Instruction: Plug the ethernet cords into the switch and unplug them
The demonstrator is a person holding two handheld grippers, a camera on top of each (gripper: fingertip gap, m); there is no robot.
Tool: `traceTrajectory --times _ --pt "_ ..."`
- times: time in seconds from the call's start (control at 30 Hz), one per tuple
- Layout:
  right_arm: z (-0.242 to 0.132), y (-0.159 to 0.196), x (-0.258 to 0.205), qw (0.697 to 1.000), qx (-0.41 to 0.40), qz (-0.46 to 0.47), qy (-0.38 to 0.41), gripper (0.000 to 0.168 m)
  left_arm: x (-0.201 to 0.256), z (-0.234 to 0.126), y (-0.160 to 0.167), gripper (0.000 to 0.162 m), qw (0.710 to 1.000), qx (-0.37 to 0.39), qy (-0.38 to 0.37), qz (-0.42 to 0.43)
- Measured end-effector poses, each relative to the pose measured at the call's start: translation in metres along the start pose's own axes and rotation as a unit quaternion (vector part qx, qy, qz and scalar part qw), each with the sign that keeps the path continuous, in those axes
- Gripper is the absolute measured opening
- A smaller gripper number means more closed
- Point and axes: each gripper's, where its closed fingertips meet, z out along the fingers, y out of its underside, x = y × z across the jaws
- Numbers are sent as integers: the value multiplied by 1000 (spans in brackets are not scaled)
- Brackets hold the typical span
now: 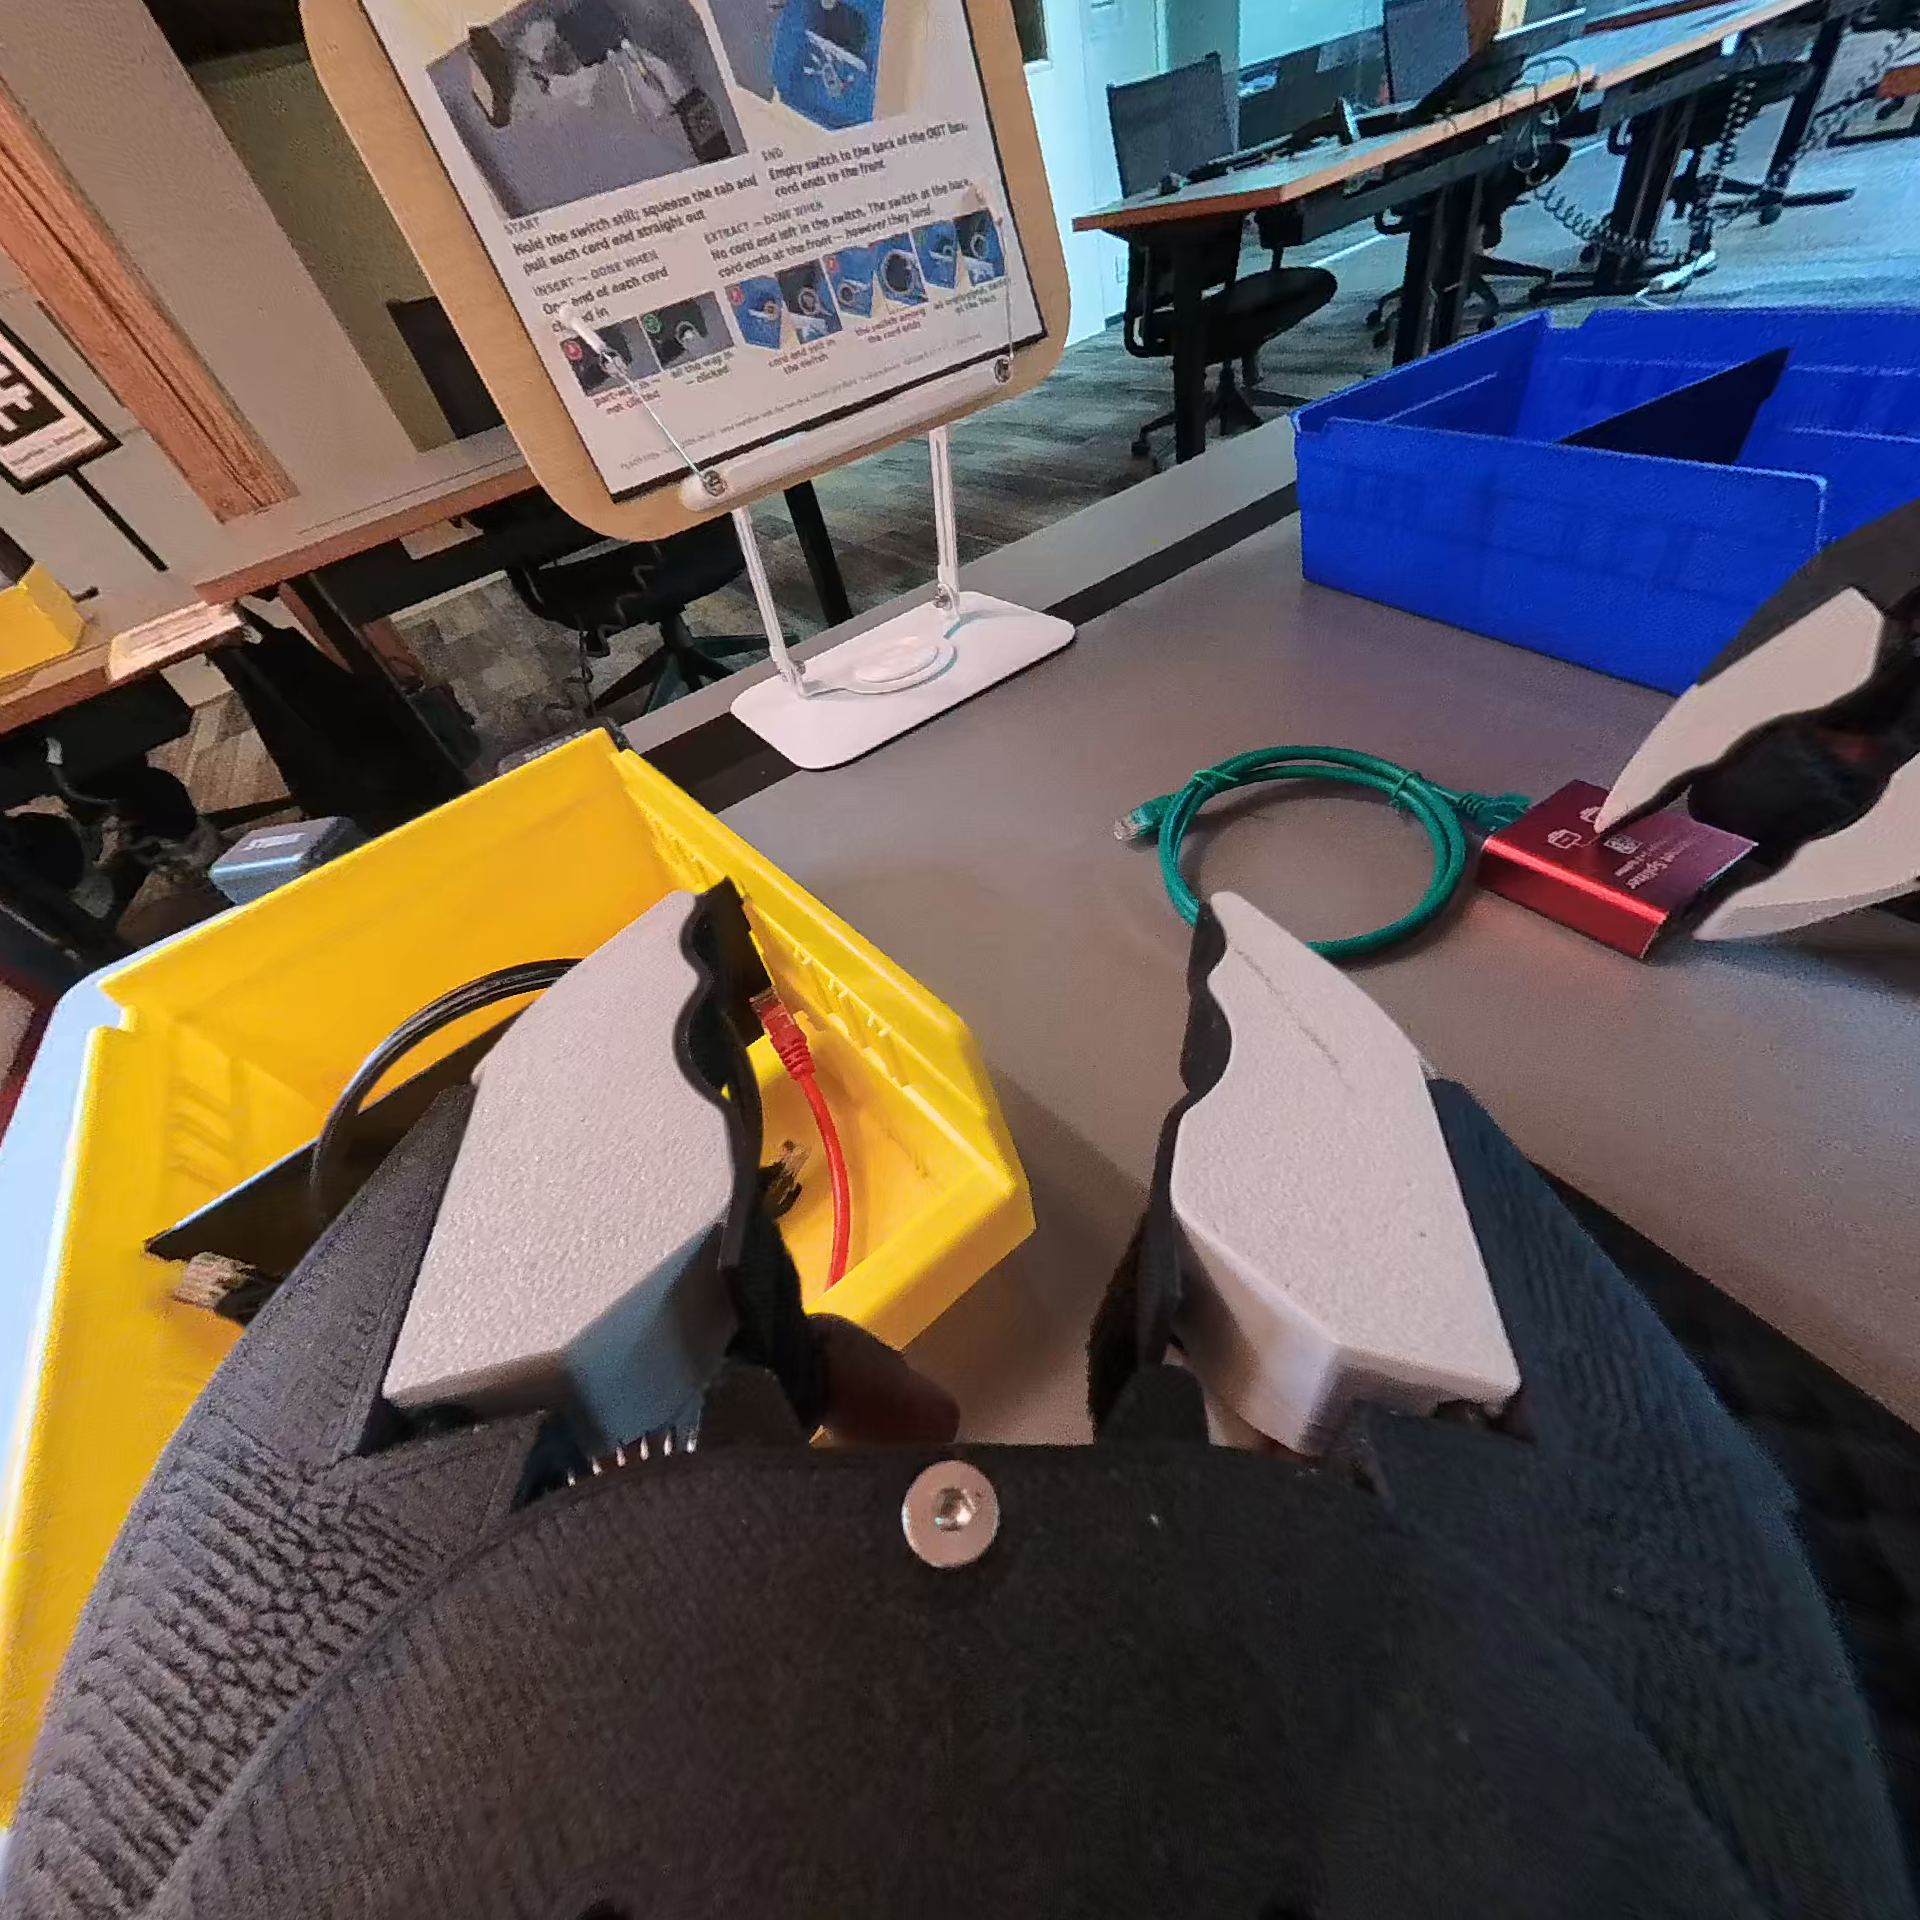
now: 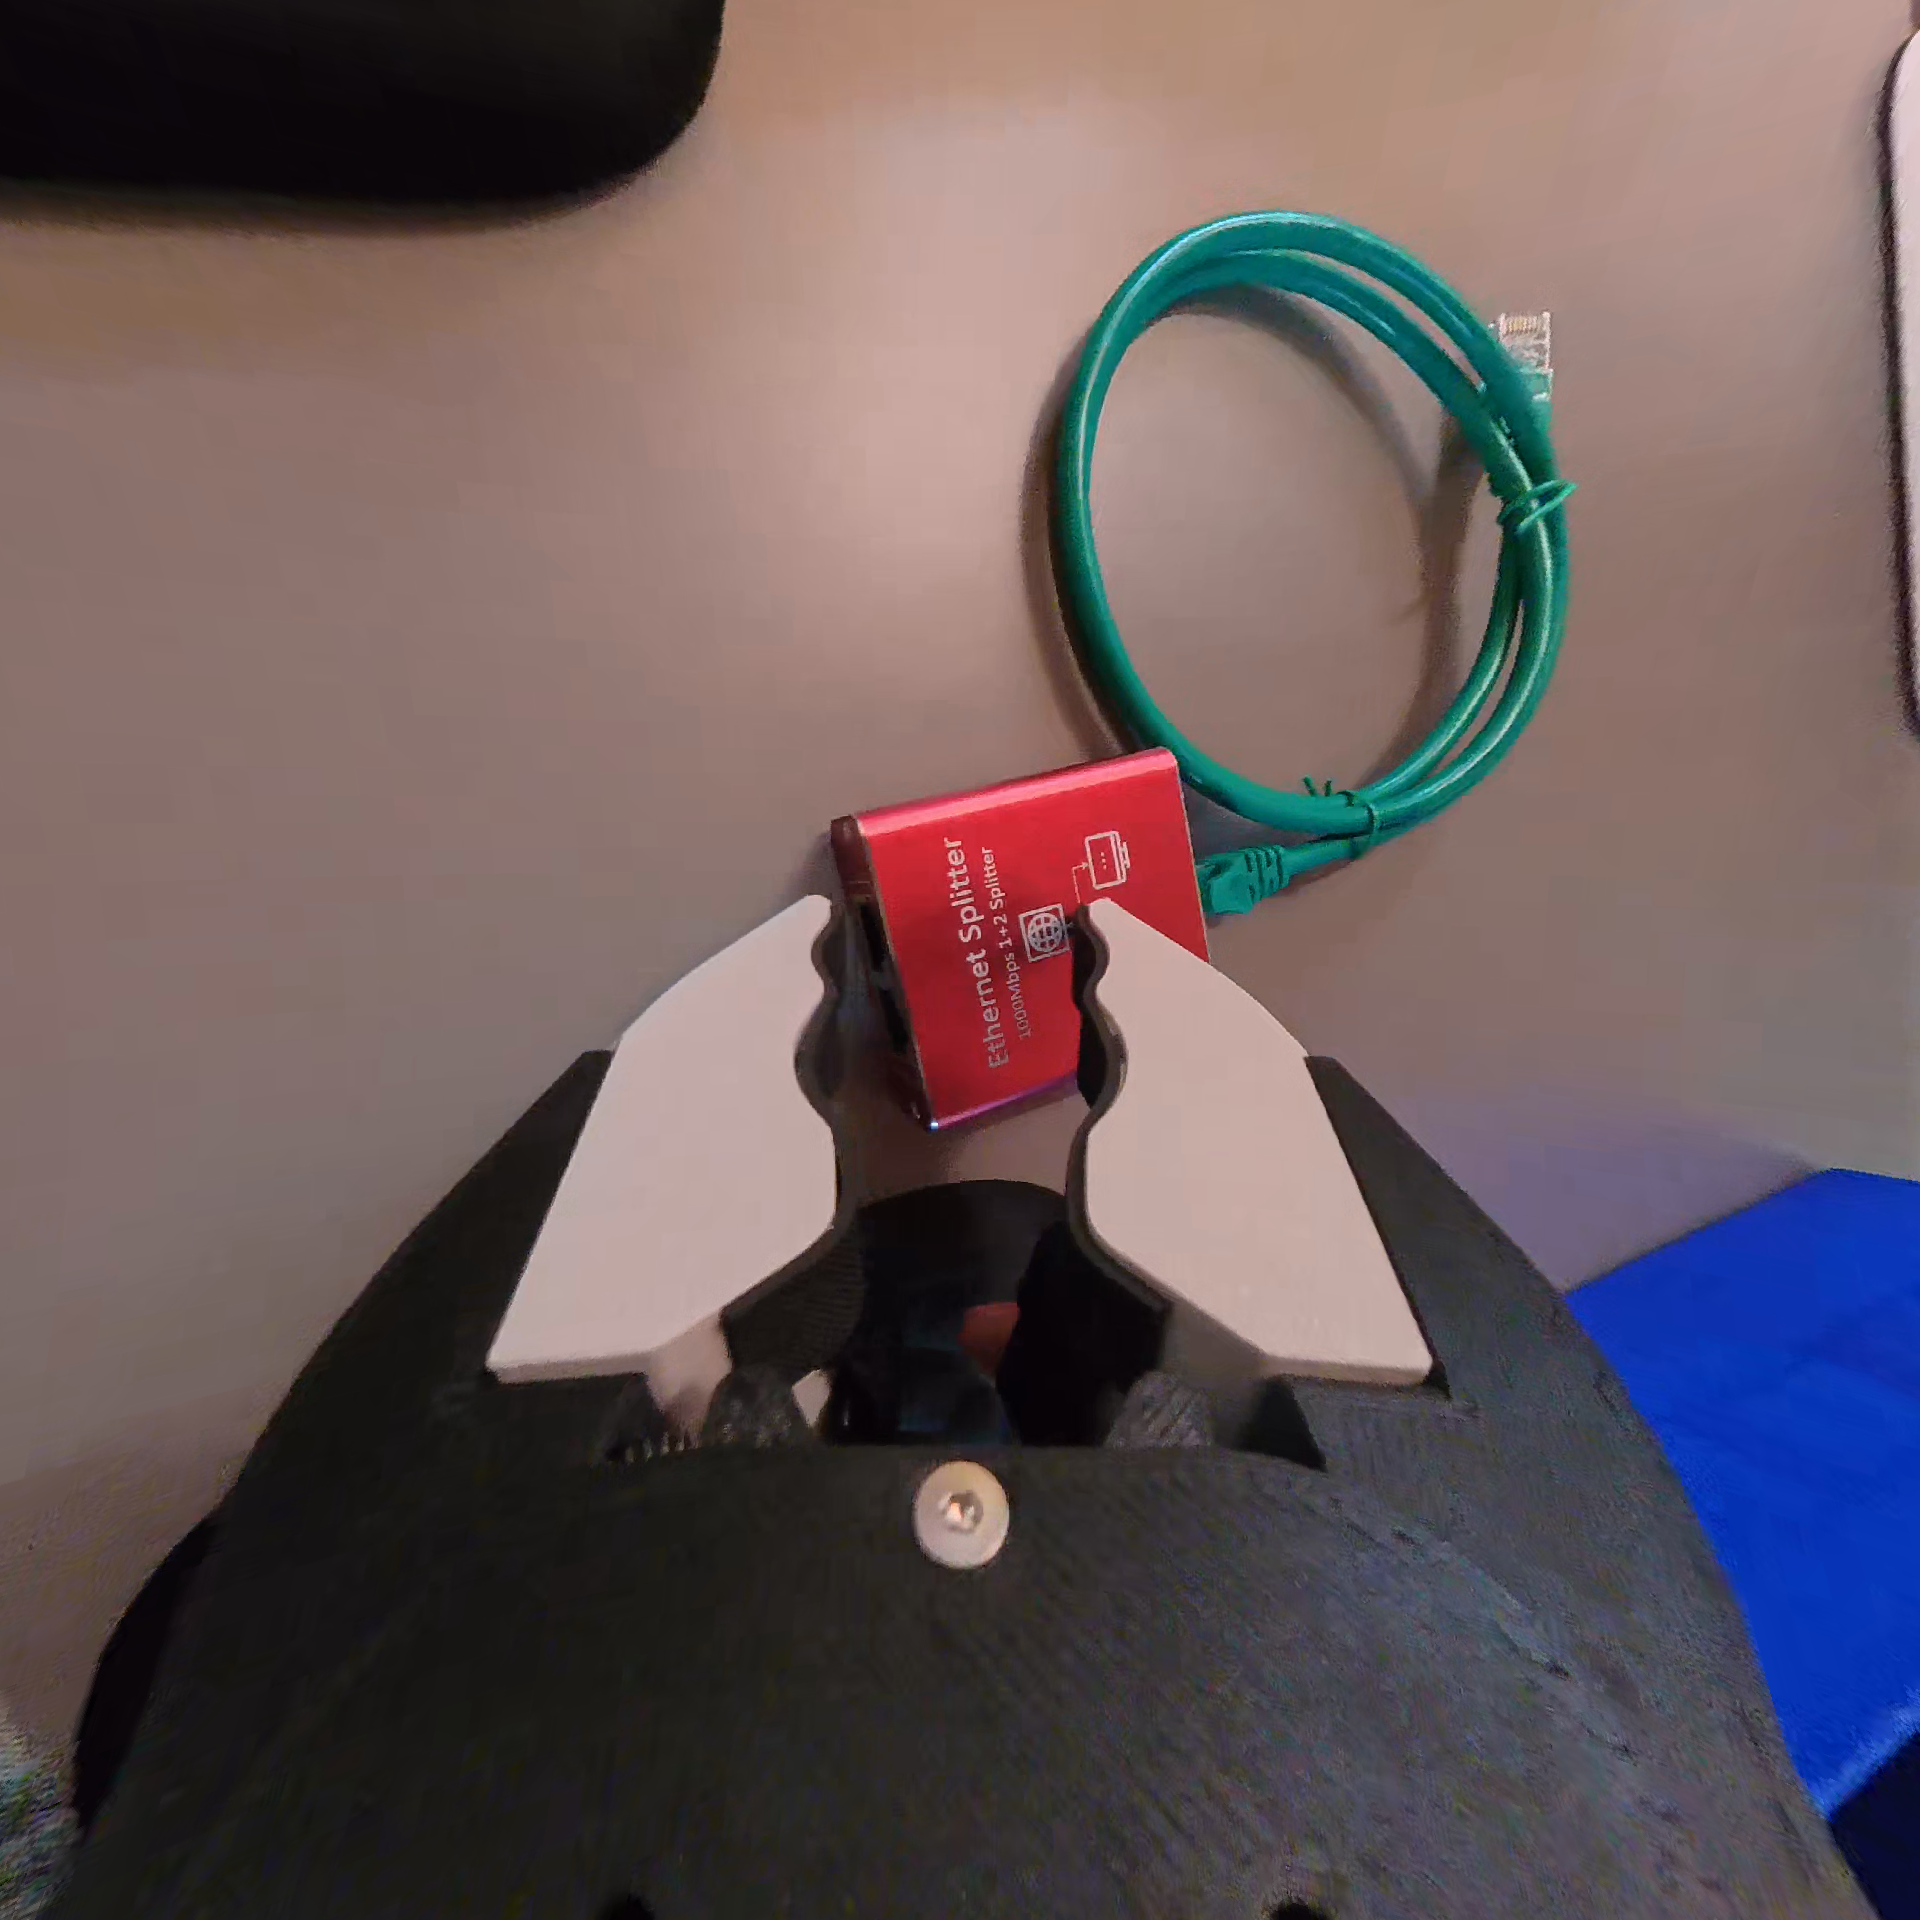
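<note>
Currently, in the left wrist view, our left gripper hangs with its jaws spread wide and nothing between them, above the near edge of the yellow bin, where a red cord and a black cord lie coiled. Farther off on the grey table we see the red switch with the green cord plugged into its far end; the cord's free plug lies loose on the table. A blue bin stands behind, and an instruction card on a white stand carries printed text and photographs, which we do not reproduce. In the right wrist view, our right gripper straddles one corner of the switch, jaws partly open, one finger just beside the port face and the other over the top face; we judge no firm grip yet. The top face bears white lettering and small icons. Risk: closing on a corner may twist or squirt the light switch away, and dragging it may snag the tied green cord. Risk: the left fingers may catch two cords together in the bin.
</note>
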Motion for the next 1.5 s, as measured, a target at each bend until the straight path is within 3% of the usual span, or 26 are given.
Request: traceTrajectory --times 0.07,0.27,0.43,0.53,0.7,0.87,0.93,1.0,1.1,1.2,1.3,1.4,1.5 --pt "-2 -2 -2 999 19 29 -25 48 -4 -2 0 86 1000 -1 -6 1" --pt "-33 -25 14 974 178 136 -42 54 -22 -8 12 83 999 -33 -21 -3" --pt "-49 -21 30 954 238 184 -12 56 -44 12 45 71 991 -122 -22 -56" --pt "-54 -22 35 941 269 207 0 51 -66 36 74 66 979 -193 -56 -20" --pt "-50 -19 30 946 256 200 3 50 -86 70 114 52 951 -298 -74 -22" --pt "-52 -15 32 956 232 178 26 50 -77 89 123 39 941 -329 -38 -64" --pt "-53 -14 34 957 228 174 36 50 -79 92 126 14 940 -337 -37 -49" --pt "-54 -13 36 959 224 168 46 50 -78 90 125 8 941 -335 -34 -47" --pt "-56 -13 35 960 224 162 47 50 -82 81 97 6 965 -253 -52 -49" --pt "-61 -17 36 958 236 153 56 49 -85 58 40 6 991 -106 -72 -50" --pt "-66 -26 36 953 261 144 60 48 -74 26 -24 5 994 59 -49 -83" --pt "-72 -41 33 945 292 129 63 46 -43 -5 -76 6 965 207 47 -156" --pt "-79 -64 24 934 334 106 66 46 -9 -32 -109 6 894 315 181 -262"
